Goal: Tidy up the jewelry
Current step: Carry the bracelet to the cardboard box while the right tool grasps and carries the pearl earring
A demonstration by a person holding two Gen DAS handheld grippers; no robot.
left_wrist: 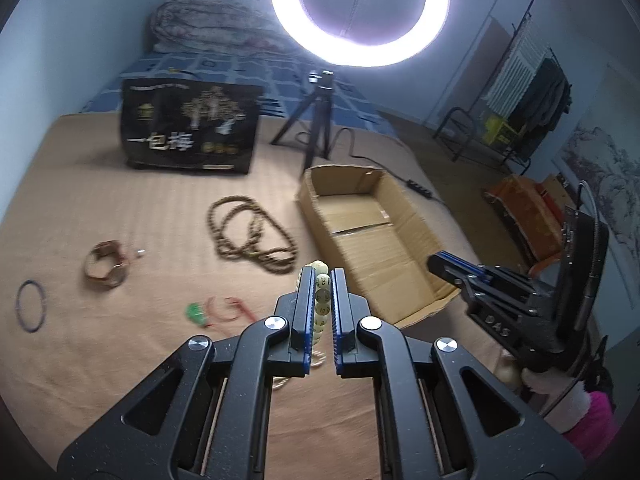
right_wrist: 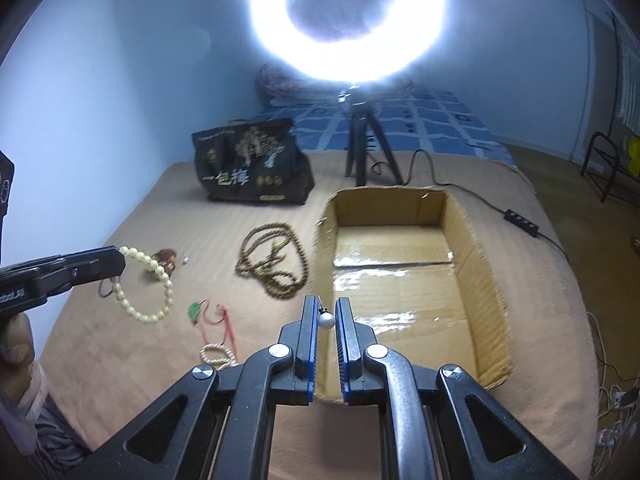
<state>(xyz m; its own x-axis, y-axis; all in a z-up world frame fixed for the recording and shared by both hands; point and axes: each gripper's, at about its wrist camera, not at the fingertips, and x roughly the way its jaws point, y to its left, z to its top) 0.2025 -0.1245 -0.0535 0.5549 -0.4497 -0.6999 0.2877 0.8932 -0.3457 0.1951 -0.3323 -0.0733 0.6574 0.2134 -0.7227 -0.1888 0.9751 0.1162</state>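
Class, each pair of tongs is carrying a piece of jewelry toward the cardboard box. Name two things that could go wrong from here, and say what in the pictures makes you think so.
1. The right tongs pinch a small round pearl right at their tips; it could roll out and drop short of the cardboard box.
2. The cream bead bracelet dangles loosely from the left tongs, so it might swing and slip free, or catch on the box rim.
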